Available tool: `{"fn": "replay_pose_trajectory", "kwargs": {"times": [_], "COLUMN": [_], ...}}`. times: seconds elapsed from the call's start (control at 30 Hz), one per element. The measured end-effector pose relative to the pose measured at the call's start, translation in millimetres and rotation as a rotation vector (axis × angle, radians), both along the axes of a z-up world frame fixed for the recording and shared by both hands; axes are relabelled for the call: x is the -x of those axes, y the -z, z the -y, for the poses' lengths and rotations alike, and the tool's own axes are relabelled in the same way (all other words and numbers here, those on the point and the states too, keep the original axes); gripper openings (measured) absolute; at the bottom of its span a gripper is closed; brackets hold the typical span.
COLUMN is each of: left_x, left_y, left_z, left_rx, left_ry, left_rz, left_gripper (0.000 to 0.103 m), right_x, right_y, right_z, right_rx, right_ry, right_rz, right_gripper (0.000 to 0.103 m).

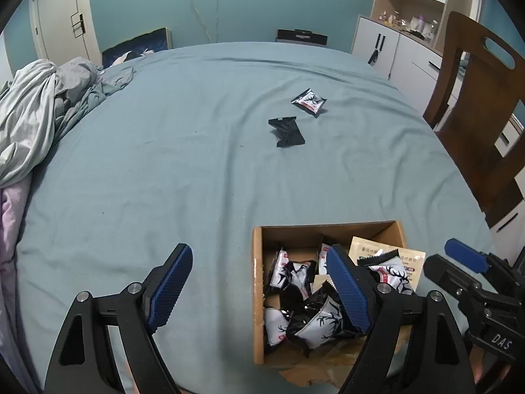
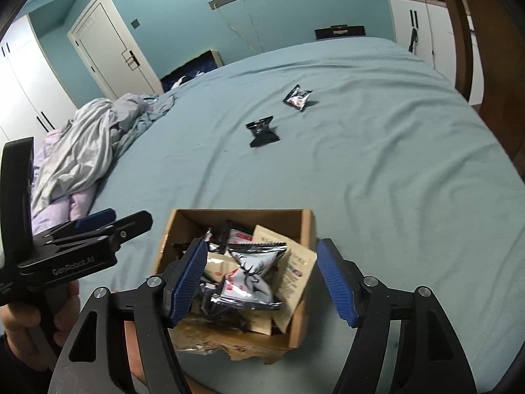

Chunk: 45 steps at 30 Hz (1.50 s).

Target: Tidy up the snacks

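While both sets of tongs gape empty, left gripper [image 1: 262, 290], right gripper [image 2: 262, 282], cardboard box [image 2: 306, 229] stuffed with crinkly black-and-white deer-print snack packets [image 2: 251, 272], two loose packets [image 1: 286, 132] on teal bedsheet [image 1: 164, 164]

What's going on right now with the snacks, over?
Both grippers open, empty, left, right. Cardboard box holds packets; two snack packets loose on bed. Nothing blocking.

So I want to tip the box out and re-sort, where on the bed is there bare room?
The sheet is bare between the crumpled bedding and the cardboard box, and right of the two loose packets in the right wrist view. The box itself is crammed with packets.
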<state>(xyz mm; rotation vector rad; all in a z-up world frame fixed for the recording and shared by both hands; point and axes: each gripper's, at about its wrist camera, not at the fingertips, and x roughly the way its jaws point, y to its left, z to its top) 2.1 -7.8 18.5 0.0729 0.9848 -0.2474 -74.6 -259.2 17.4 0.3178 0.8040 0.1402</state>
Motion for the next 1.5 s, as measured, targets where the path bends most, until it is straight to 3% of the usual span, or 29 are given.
{"fn": "replay_pose_trajectory", "kwargs": {"times": [0.37,0.77,1.13,1.37,1.5], "left_x": [-2,-4,-14,-19,-23], "left_y": [5,5,6,13,13], "left_z": [3,3,0,3,8], "left_rx": [-0.044,-0.06,-0.033,0.037,0.035], "left_ry": [-0.009,-0.014,-0.002,0.008,-0.005], "left_rz": [-0.013,-0.024,-0.06,-0.135,-0.125], "left_gripper": [0.087,0.087,0.087,0.087,0.087], "right_x": [-1,-18,-88,-133,-161], "right_y": [-3,-16,-28,-15,0], "right_z": [-9,7,43,59,64], "right_rx": [0.077,0.087,0.191,0.238,0.253], "right_ry": [-0.019,-0.025,-0.012,-0.005,-0.018], "right_rz": [0.007,0.0,-0.005,-0.009,-0.017], "right_gripper": [0.069,0.069,0.069,0.069,0.069]}}
